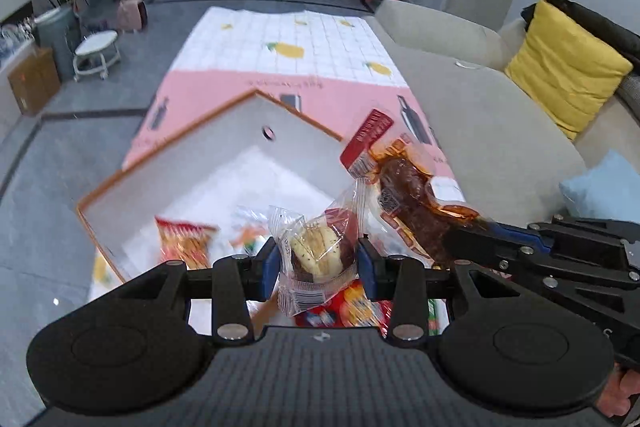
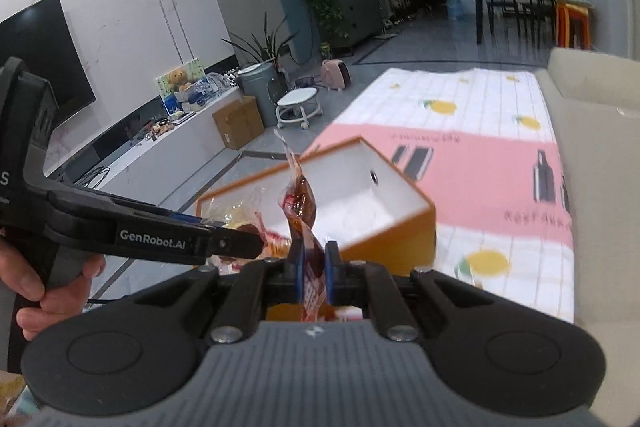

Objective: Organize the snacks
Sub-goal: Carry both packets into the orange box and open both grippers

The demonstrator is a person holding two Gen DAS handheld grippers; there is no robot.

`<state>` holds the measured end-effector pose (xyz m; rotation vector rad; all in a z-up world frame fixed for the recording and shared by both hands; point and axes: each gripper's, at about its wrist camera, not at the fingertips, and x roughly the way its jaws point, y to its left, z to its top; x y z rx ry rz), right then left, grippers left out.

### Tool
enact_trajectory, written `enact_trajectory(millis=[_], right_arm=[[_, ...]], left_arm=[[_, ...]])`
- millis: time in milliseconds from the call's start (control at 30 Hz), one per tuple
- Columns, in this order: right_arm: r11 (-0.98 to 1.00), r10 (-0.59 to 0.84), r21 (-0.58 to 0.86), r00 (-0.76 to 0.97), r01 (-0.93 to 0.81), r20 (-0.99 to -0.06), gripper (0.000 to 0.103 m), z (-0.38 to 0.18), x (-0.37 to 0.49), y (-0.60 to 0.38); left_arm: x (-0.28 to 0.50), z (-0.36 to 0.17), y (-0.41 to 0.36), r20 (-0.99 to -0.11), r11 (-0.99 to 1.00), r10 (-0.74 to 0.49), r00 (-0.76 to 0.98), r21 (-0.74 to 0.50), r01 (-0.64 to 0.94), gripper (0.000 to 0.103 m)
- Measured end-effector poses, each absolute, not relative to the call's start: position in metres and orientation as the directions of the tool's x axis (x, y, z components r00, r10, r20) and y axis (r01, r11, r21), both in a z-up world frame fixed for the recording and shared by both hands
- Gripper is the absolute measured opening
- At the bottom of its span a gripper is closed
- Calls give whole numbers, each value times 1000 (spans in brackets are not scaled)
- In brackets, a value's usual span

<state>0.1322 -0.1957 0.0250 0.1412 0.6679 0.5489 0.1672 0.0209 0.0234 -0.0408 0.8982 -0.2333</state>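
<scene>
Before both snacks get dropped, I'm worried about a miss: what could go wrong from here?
The right gripper pinches only the bottom edge of the long brown meat packet, so it may swing or slip. It hangs near the rim of the white orange-edged box and could land outside. The left gripper with its clear-wrapped pastry is close; they may collide.

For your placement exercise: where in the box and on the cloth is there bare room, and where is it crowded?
Free: the box floor toward its far corner, below the round wall hole; the cloth beyond the box. Crowded: the box's near end, with the red packet and other wrappers under both loaded grippers.
</scene>
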Motion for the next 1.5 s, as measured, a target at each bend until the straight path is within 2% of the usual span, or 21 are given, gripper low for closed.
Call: enact_trajectory(millis=[200, 600, 800, 1100, 1500], right_arm=[[865, 492, 243, 647, -439, -583, 6, 24, 184, -161], [889, 395, 147, 564, -434, -726, 6, -31, 269, -102], [882, 361, 85, 546, -464, -756, 6, -46, 283, -84], [887, 355, 132, 472, -442, -807, 6, -75, 301, -87], [885, 326, 103, 447, -454, -833, 7, -86, 307, -79]], left_arm=[[204, 14, 32, -798, 989, -130, 589, -61, 136, 45], [261, -44, 56, -892, 996, -72, 446, -37, 87, 45], [272, -66, 56, -916, 996, -48, 398, -15, 86, 45], [283, -88, 56, -937, 996, -15, 350, 19, 92, 45], [288, -110, 57, -958, 997, 2, 288, 26, 79, 48]])
